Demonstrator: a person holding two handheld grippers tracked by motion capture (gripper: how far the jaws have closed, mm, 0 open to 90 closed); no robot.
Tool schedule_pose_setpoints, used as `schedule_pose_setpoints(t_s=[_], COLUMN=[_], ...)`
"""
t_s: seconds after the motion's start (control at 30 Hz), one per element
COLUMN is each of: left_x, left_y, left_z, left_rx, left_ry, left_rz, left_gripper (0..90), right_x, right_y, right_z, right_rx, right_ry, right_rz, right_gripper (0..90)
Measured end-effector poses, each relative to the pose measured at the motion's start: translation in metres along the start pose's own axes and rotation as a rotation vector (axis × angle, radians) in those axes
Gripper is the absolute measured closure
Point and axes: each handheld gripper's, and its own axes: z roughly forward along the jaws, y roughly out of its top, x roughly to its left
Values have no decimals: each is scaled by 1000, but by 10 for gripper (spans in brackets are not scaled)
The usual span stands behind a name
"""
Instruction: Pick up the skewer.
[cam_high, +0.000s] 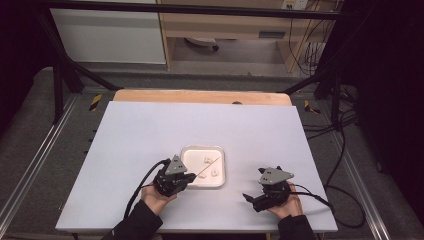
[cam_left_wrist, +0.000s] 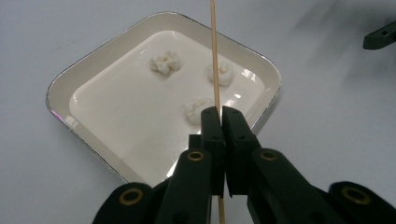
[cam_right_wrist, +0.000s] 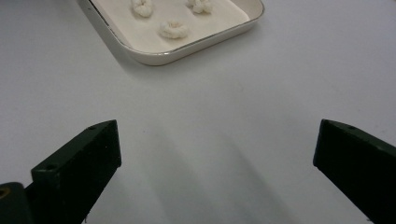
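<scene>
your left gripper (cam_left_wrist: 219, 122) has the wooden skewer (cam_left_wrist: 214, 56) pinched tight and slanting over the white tray (cam_left_wrist: 261, 65), but all three dumpling pieces (cam_left_wrist: 164, 62) lie unspeared in it, and your right gripper (cam_right_wrist: 217, 154) hangs wide open, empty, beside the tray

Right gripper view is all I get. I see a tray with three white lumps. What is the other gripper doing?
Observer: The left gripper is shut on a thin wooden skewer.
Operator: Where does the stick point?
Observer: Out over the tray, passing beside one white lump.
Operator: Is any lump stuck on it?
Observer: No, all three lie loose in the tray; the skewer is bare.
</scene>
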Motion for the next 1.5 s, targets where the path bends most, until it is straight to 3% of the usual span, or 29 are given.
schedule_pose_setpoints(t_s=[0.23,0.33,0.57,0.6,0.83,1.03,1.2,1.5], left_x=[-3,-5,-10,-11,-16,-25,-31,-44], left_y=[4,7,12,13,21,30,38,50], left_z=[3,5,8,9,12,16,24,37], left_rx=[19,25,39,41,46,63,87,126], left_ry=[-17,-23,-44,-45,-57,-73,-88,-116], left_rz=[18,29,54,60,74,114,131,183], left_gripper=[881,881,881,881,881,881,881,881], right_x=[5,8,13,15,22,29,32,36], right_y=[9,14,22,24,32,40,43,42], right_z=[1,4,7,7,7,5,5,11], right_rx=[23,61,84,89,86,81,72,101], right_ry=[-27,-44,-60,-70,-88,-117,-123,-118], right_rz=[-68,-118,-174,-199,-263,-353,-390,-523], right_gripper=[17,17,21,25,55,110,148,311])
